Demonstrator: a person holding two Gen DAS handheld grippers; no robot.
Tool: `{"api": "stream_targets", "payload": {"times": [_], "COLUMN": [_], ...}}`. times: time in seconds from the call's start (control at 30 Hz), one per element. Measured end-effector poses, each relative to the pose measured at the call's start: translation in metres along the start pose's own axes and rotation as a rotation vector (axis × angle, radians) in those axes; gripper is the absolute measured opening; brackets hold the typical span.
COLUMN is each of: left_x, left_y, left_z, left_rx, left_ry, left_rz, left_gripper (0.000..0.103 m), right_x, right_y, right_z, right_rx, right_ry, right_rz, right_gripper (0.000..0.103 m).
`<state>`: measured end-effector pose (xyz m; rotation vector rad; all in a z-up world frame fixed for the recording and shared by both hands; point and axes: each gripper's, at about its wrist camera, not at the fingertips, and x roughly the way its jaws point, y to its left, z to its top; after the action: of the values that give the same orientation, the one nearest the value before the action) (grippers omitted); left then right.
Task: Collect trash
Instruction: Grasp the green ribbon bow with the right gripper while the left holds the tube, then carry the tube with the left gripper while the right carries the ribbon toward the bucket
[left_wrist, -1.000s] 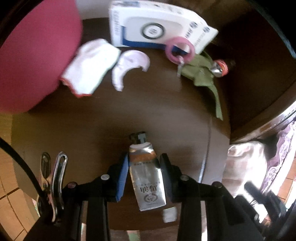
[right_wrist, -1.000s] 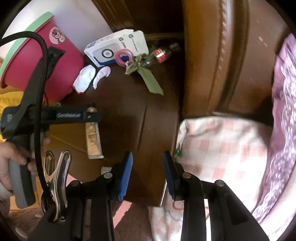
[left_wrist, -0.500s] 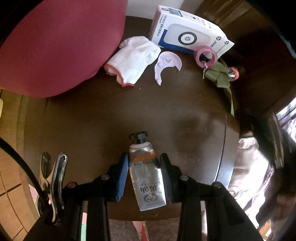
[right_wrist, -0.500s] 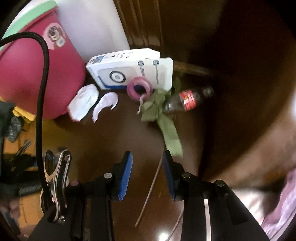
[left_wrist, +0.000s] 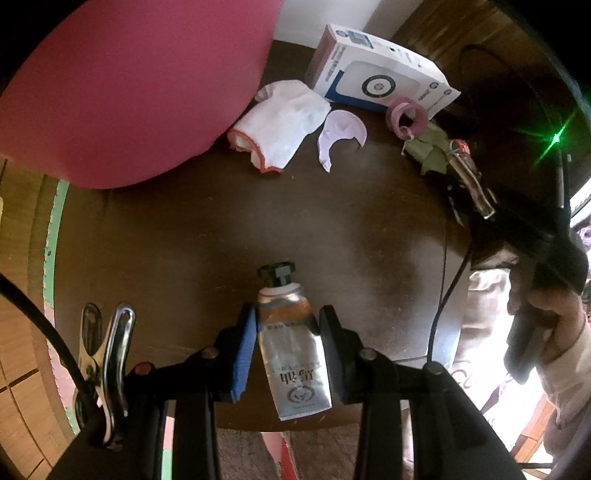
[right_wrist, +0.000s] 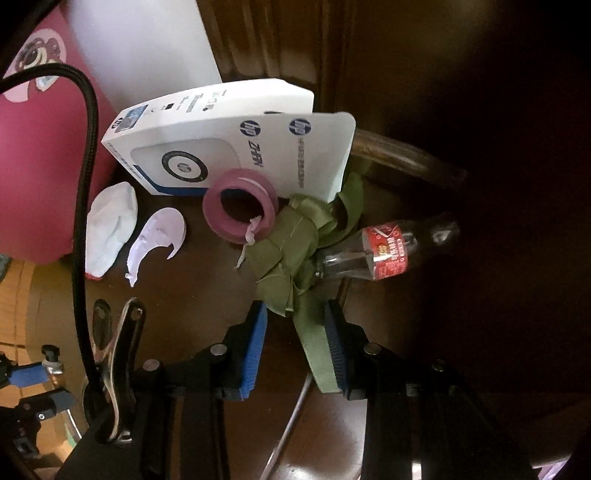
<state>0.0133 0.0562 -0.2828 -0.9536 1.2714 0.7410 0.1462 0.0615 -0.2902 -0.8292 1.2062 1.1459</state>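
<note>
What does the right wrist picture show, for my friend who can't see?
The right gripper, jaws just closing, straddles a green ribbon bow's tail on a dark wooden table. Beyond lie a clear red-labelled bottle, pink tape roll and white box.

One tube (left_wrist: 291, 343), box (right_wrist: 236, 147), tape roll (right_wrist: 240, 210), ribbon (right_wrist: 295, 254), bottle (right_wrist: 384, 251), bin (left_wrist: 122, 85).

The left gripper (left_wrist: 286, 347) points straight down, its fingers (left_wrist: 243, 354) clamped on the sides of a tube (left_wrist: 291, 354) held above the table (left_wrist: 184, 240). The right gripper (right_wrist: 295, 343) points steeply down, its jaws having just been closing, with a green ribbon (right_wrist: 317, 350) between them, lying against the right finger. In the left wrist view a hand (left_wrist: 546, 314) grips the right gripper's handle.
</note>
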Motion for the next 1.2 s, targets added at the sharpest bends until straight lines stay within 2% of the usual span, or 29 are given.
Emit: {"api": "stream_targets", "payload": {"times": [0.03,0.13,0.53,0.87,1.2], "left_x": [0.003,-0.001,-0.036,-0.087,-0.151], "left_y": [0.001,-0.001,-0.013,-0.017,-0.031], "left_z": [-0.001,-0.001,0.000,-0.003,0.002], "left_rx": [0.003,0.016,0.067,0.120,0.183], "left_ry": [-0.002,-0.011,-0.055,-0.113,-0.211], "left_rz": [-0.002,-0.008,-0.052,-0.099,-0.162], "left_gripper": [0.036,0.036,0.036,0.036,0.036], "right_x": [0.000,-0.004,-0.060,-0.117,-0.177], "right_y": [-0.002,-0.003,0.004,0.029,0.060], "right_z": [-0.001,-0.003,-0.010,-0.030,-0.046], "right_rx": [0.017,0.027,0.038,0.060,0.055], "right_ry": [0.005,-0.002,-0.073,-0.128,-0.196], "right_rz": [0.028,0.054,0.125,0.148,0.148], "right_gripper": [0.015,0.004,0.003,0.003,0.003]}}
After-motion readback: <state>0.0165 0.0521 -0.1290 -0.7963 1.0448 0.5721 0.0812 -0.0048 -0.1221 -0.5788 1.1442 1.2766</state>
